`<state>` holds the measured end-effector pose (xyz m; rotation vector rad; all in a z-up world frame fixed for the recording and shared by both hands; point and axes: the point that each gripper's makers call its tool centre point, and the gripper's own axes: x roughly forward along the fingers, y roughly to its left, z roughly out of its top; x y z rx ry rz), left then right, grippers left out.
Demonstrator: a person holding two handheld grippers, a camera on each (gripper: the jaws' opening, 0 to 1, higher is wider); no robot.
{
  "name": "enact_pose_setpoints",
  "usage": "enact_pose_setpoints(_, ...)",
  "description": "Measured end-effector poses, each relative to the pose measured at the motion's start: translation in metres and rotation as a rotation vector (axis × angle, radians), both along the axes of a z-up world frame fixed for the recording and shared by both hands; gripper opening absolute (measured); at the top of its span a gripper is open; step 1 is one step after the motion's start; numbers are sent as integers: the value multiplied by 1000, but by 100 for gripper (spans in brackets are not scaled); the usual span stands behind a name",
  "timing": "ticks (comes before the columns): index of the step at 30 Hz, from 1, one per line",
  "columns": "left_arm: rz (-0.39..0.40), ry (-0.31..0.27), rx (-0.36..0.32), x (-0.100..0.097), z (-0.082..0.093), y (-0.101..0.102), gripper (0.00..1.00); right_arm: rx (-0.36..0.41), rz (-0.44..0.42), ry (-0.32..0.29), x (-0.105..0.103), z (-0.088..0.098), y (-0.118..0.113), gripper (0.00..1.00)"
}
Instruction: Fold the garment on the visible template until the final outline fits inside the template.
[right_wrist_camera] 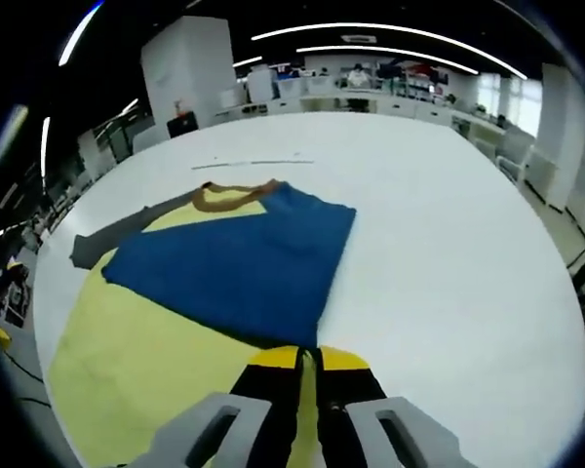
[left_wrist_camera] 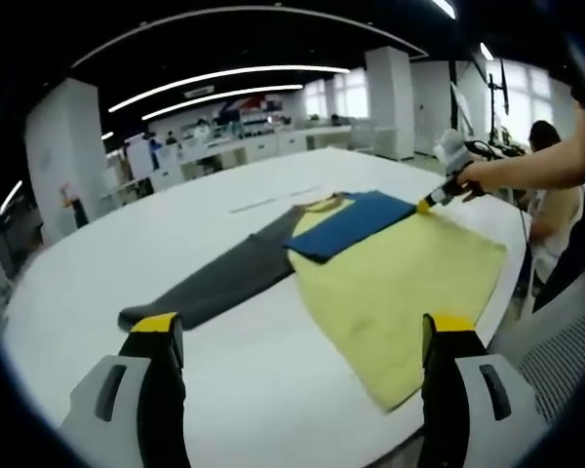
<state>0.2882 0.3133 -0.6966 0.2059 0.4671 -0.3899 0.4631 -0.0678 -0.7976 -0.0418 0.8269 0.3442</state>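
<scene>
yellow garment point(left_wrist_camera: 400, 283) on white table point(left_wrist_camera: 175, 244), desks point(left_wrist_camera: 244, 146) beyond

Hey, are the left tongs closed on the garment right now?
No, the left tongs stand wide open above the white table, short of the garment.

A large white bench point(left_wrist_camera: 224, 361) carries a garment point(left_wrist_camera: 370, 263) lying flat: a yellow body, a grey sleeve stretched toward nine o'clock, and a blue sleeve folded across the chest. At twelve o'clock beyond the collar, a thin line point(right_wrist_camera: 253, 163) marks the bench.
</scene>
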Motion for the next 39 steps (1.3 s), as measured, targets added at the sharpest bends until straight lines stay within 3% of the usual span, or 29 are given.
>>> enact_pose_setpoints(23, 42, 36, -13, -3, -7, 10, 98, -45, 18, 15, 1, 0, -31, 0)
enact_pose_setpoints(27, 45, 43, -15, -3, -9, 11, 98, 30, -43, 59, -3, -1, -29, 3)
enact_pose_setpoints(28, 46, 45, -17, -3, -10, 11, 98, 17, -26, 47, -2, 0, -30, 4)
enact_pose_setpoints(33, 60, 44, -31, -1, -7, 13, 97, 42, -15, 42, -6, 5, -23, 20)
enact_pose_setpoints(39, 84, 49, -41, 1, -8, 20, 96, 96, 45, -21, -5, 26, -5, 42)
